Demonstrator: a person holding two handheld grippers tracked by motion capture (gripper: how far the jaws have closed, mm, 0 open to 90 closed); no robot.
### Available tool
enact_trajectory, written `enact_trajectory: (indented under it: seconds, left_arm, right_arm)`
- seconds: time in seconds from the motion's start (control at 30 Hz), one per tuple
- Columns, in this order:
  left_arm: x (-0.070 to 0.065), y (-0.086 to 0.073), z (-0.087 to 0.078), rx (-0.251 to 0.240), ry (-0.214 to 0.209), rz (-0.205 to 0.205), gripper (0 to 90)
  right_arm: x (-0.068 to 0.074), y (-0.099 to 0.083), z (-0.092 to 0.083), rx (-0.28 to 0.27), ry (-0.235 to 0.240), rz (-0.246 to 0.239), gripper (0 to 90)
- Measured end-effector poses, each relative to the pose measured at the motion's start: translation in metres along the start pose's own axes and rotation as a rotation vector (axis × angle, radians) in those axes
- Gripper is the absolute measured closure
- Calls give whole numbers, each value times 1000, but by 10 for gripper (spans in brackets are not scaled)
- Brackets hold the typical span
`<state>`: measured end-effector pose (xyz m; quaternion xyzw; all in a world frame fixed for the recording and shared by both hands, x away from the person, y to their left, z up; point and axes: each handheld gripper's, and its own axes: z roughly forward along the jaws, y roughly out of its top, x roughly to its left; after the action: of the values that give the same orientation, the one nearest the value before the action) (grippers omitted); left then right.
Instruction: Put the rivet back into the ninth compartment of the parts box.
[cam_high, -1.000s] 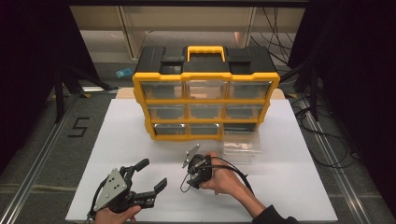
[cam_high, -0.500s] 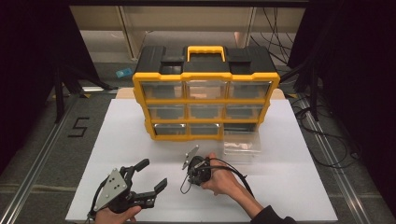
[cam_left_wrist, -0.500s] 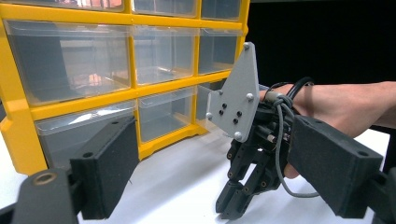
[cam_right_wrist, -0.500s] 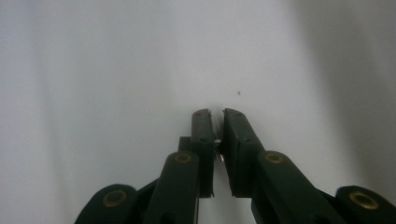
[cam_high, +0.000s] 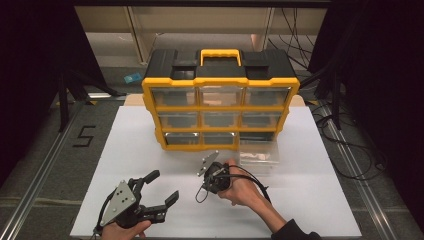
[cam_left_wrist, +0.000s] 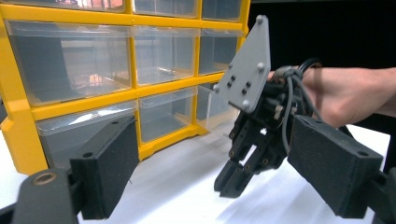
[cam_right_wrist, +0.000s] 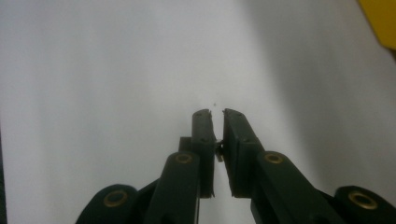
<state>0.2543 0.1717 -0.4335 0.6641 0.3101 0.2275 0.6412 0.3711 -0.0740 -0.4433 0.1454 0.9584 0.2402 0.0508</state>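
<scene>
My right gripper points down at the white tabletop in front of the organizer, held by a hand. In the right gripper view its jaws are pressed nearly together, with a tiny grey metal piece pinched between the pads. The left gripper view shows the same gripper with its tips on the table. My left gripper rests low at the front left with its jaws wide apart and nothing between them. A yellow and black drawer organizer stands at the back of the table.
One clear drawer stands on the table to the right of my right hand, with something pale inside. The organizer's bottom right slot is open. Cables lie on the floor at the right. The table's front edge is close to both hands.
The right hand and its gripper have shifted very slightly over the table. The left gripper, the organizer and the loose drawer have kept still.
</scene>
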Motion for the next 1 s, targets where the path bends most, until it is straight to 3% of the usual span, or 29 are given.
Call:
enact_trajectory:
  seconds: [0.43, 1.0]
  left_arm:
    - [0, 0, 1, -15, -9, -4, 160]
    - [0, 0, 0, -2, -1, 1, 160]
  right_arm:
    - [-4, 2, -24, -85, -46, -18, 838]
    - [-11, 1, -62, -169, -104, 2, 838]
